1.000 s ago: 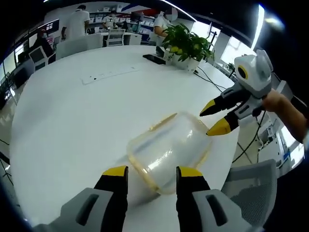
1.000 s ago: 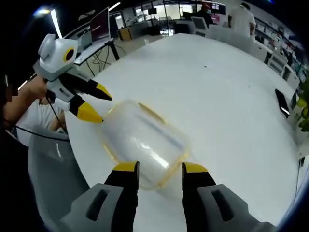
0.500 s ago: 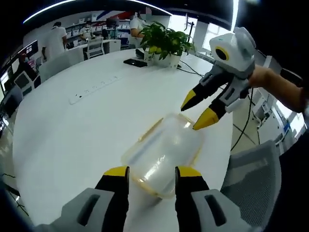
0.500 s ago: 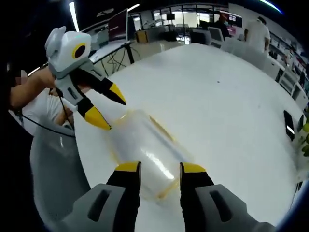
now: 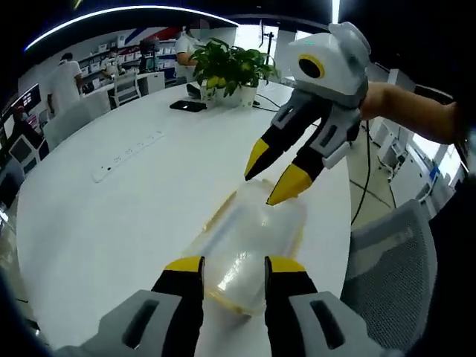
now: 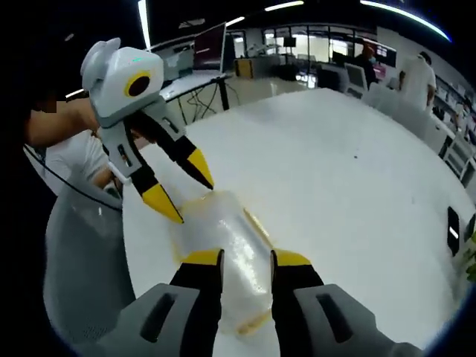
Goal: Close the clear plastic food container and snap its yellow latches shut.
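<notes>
The left gripper [image 5: 229,265], grey with yellow-tipped black jaws, is hovering with its jaws parted over the near end of the clear rectangular plastic food container with yellow latches [image 5: 249,249]; whether the tips are touching the plastic I cannot tell. The right gripper [image 5: 277,176] is coming in from the far right, its jaws spread and its lower tip sitting at the far end of the container, close enough to be touching. In the right gripper view the right gripper [image 6: 244,258] is likewise straddling one end of the container [image 6: 223,238] with released jaws, and the left gripper [image 6: 184,193] is pointing down at the opposite end.

The container is lying near the right edge of the round white table [image 5: 111,216], lid apparently seated on top. Far across the table, a white power strip [image 5: 125,154], a dark phone [image 5: 187,105] and a green potted plant [image 5: 227,65] are standing well apart from it.

Judging by this, the lid-closing seems done and the latching is in hand. The next move calls for each tip to find a yellow latch and press it down against the wall while the other gripper steadies the box.
</notes>
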`<act>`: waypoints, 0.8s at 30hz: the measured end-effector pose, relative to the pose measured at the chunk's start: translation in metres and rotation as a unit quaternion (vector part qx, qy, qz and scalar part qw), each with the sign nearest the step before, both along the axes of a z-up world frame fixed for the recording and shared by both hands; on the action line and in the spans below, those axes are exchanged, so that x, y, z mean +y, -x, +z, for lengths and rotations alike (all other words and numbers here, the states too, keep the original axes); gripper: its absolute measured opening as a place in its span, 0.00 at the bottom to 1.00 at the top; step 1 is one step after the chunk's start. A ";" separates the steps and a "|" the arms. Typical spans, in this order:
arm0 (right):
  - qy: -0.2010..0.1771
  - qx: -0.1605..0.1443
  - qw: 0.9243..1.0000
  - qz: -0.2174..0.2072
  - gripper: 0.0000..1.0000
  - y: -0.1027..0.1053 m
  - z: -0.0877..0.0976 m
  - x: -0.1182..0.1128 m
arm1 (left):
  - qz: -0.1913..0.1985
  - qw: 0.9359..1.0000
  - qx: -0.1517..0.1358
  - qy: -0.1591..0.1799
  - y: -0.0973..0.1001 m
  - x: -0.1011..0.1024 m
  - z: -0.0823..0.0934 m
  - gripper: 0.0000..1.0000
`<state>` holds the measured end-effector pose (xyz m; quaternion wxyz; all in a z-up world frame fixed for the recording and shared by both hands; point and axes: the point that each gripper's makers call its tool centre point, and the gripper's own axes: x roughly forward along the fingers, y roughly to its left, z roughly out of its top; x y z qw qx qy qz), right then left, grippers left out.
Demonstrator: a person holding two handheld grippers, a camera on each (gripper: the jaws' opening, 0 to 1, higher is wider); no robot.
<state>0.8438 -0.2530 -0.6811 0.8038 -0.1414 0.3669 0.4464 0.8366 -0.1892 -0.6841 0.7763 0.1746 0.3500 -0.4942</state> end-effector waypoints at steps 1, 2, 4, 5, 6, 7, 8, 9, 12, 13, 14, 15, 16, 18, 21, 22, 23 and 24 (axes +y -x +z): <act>0.002 0.000 1.000 0.005 0.21 0.000 -0.001 0.002 | -0.004 1.000 0.000 0.000 0.000 -0.001 0.000 0.25; 0.003 -0.002 1.000 0.012 0.20 0.000 -0.002 0.003 | -0.006 1.000 -0.001 0.000 0.000 -0.001 0.000 0.24; 0.007 -0.004 1.000 0.019 0.20 -0.001 -0.003 0.006 | -0.014 1.000 -0.003 0.000 0.001 -0.003 0.000 0.24; 0.007 -0.005 1.000 0.021 0.19 -0.001 -0.003 0.007 | -0.016 1.000 -0.003 0.000 0.002 -0.003 0.000 0.23; 0.008 -0.006 1.000 0.026 0.19 0.000 -0.003 0.009 | -0.019 1.000 -0.004 0.001 0.002 -0.005 0.000 0.23; 0.007 -0.006 1.000 0.028 0.19 -0.001 -0.004 0.011 | -0.023 1.000 -0.004 0.001 0.003 -0.006 0.000 0.22; 0.008 -0.006 0.999 0.031 0.19 -0.001 -0.005 0.012 | -0.027 1.000 -0.004 0.001 0.004 -0.007 0.000 0.22; 0.009 -0.007 0.999 0.033 0.18 -0.001 -0.005 0.013 | -0.028 1.000 -0.004 0.001 0.004 -0.008 -0.001 0.22; 0.010 -0.006 0.999 0.039 0.17 -0.002 -0.006 0.016 | -0.034 0.999 -0.003 0.001 0.005 -0.013 -0.001 0.22; 0.011 -0.005 0.999 0.040 0.16 -0.003 -0.006 0.017 | -0.035 0.999 -0.002 0.002 0.006 -0.014 -0.002 0.22; 0.011 -0.004 0.999 0.041 0.16 -0.003 -0.007 0.018 | -0.037 0.999 -0.002 0.002 0.006 -0.016 -0.002 0.22; 0.011 -0.002 0.999 0.041 0.16 -0.004 -0.008 0.018 | -0.040 0.999 -0.002 0.002 0.007 -0.018 -0.003 0.22; 0.012 0.000 0.999 0.041 0.15 -0.004 -0.009 0.018 | -0.042 0.999 -0.001 0.001 0.007 -0.019 -0.003 0.22; 0.015 0.001 0.999 0.046 0.16 -0.004 -0.011 0.019 | -0.049 0.999 -0.001 0.000 0.009 -0.023 -0.004 0.22; 0.019 0.002 0.998 0.052 0.17 -0.005 -0.013 0.020 | -0.059 0.998 0.001 0.000 0.011 -0.029 -0.007 0.22; 0.019 0.002 0.998 0.054 0.17 -0.006 -0.013 0.020 | -0.061 0.998 0.002 0.000 0.011 -0.030 -0.008 0.22; 0.021 0.002 0.998 0.056 0.18 -0.007 -0.014 0.020 | -0.068 0.998 0.004 0.000 0.013 -0.033 -0.010 0.22; 0.021 0.002 0.998 0.057 0.18 -0.008 -0.014 0.020 | -0.072 0.997 0.004 0.000 0.014 -0.034 -0.010 0.22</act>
